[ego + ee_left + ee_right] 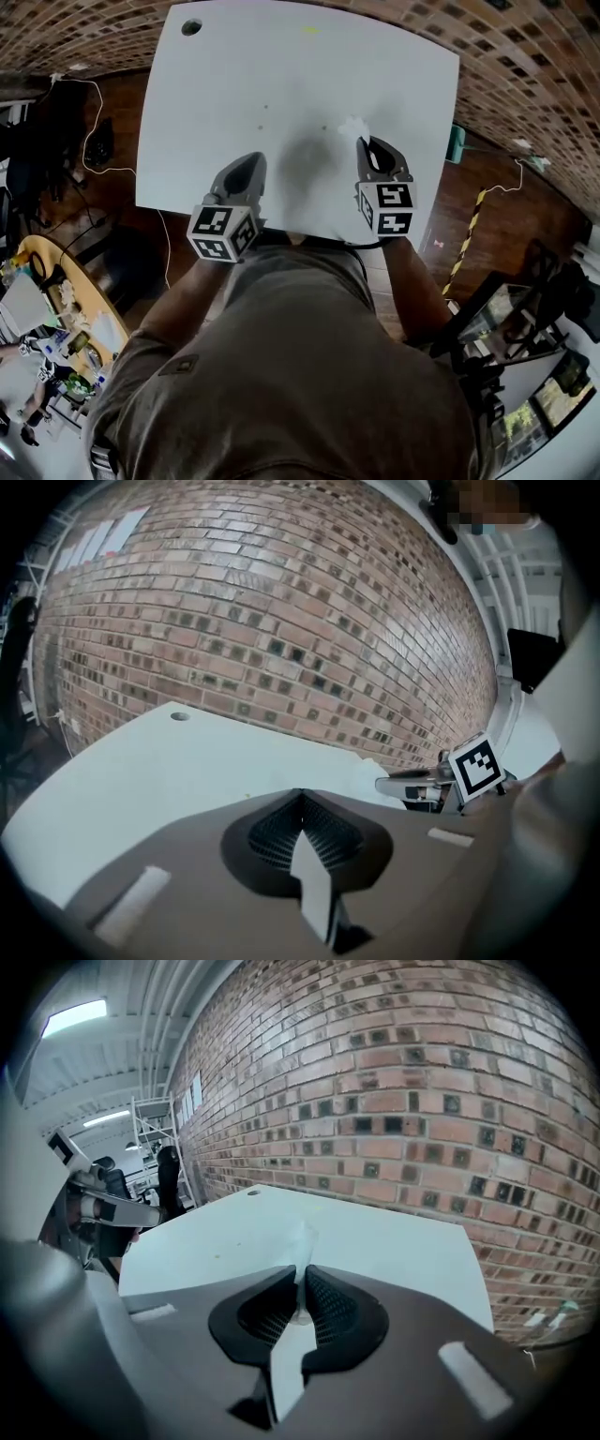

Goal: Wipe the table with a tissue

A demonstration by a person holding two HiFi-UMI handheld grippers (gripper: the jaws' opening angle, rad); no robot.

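A white table [281, 75] fills the upper middle of the head view. A white tissue [352, 127] rests on it at the tip of my right gripper [362, 142], whose jaws are shut on it. In the right gripper view the tissue [302, 1238] sticks out from between the closed jaws of my right gripper [304, 1275]. My left gripper [255, 159] hovers near the table's front edge, shut with nothing in it; the left gripper view shows the left gripper [298, 797] with its jaws meeting. Small specks [324, 127] dot the tabletop.
A round cable hole [191, 26] sits in the table's far left corner. A brick wall [394, 1101] runs behind the table. Wooden floor [487, 187] with cables lies on both sides, and a cluttered round table [56, 309] stands at the lower left.
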